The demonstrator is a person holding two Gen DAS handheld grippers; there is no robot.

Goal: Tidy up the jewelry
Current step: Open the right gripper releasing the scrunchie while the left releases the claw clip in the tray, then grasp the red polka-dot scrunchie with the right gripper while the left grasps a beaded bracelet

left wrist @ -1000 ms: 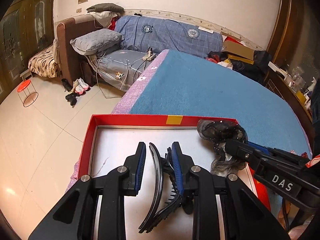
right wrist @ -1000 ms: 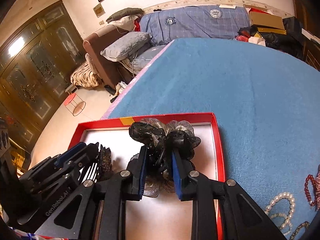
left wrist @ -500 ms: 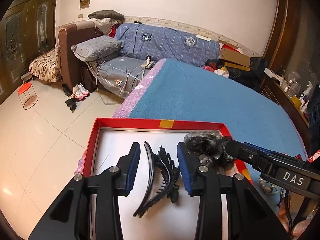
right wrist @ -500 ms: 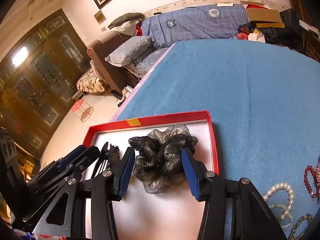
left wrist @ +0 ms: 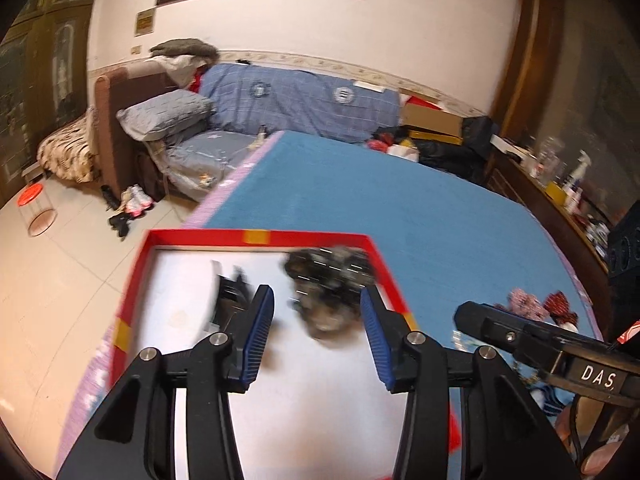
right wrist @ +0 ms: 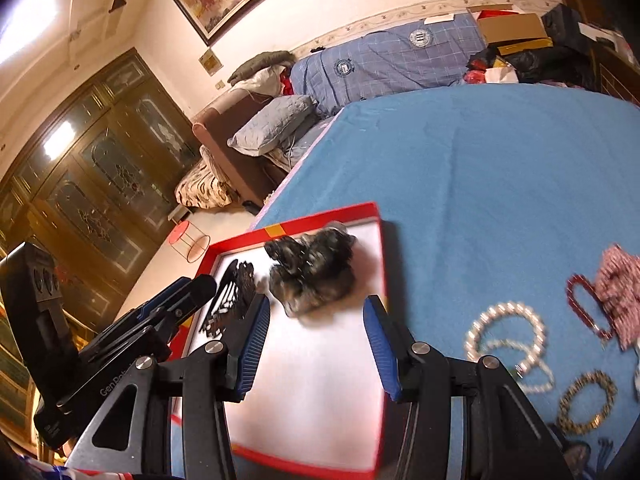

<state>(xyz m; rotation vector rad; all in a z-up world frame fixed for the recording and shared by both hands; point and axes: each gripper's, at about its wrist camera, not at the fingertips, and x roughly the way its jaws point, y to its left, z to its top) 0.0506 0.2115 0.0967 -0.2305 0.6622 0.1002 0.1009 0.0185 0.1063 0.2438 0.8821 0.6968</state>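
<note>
Inside red box [right wrist: 376, 216]: hair claw [right wrist: 230, 296], black scrunchie [right wrist: 312, 272] deposited. Both hand-held grippers, left [left wrist: 318, 334] and right [right wrist: 316, 342], open, empty, left's jaws just widening. Next judged: pearl bracelet [right wrist: 506, 332] on bed.

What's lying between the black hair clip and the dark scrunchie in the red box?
Nothing: in the right wrist view only bare white floor separates hair clip and scrunchie in the box.

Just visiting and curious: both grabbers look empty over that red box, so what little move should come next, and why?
Probably swing the right gripper toward the pearl bracelet on the blue cloth. The black scrunchie and hair clip already lie in the red box, both grippers are open and empty, and more jewelry waits outside.
</note>
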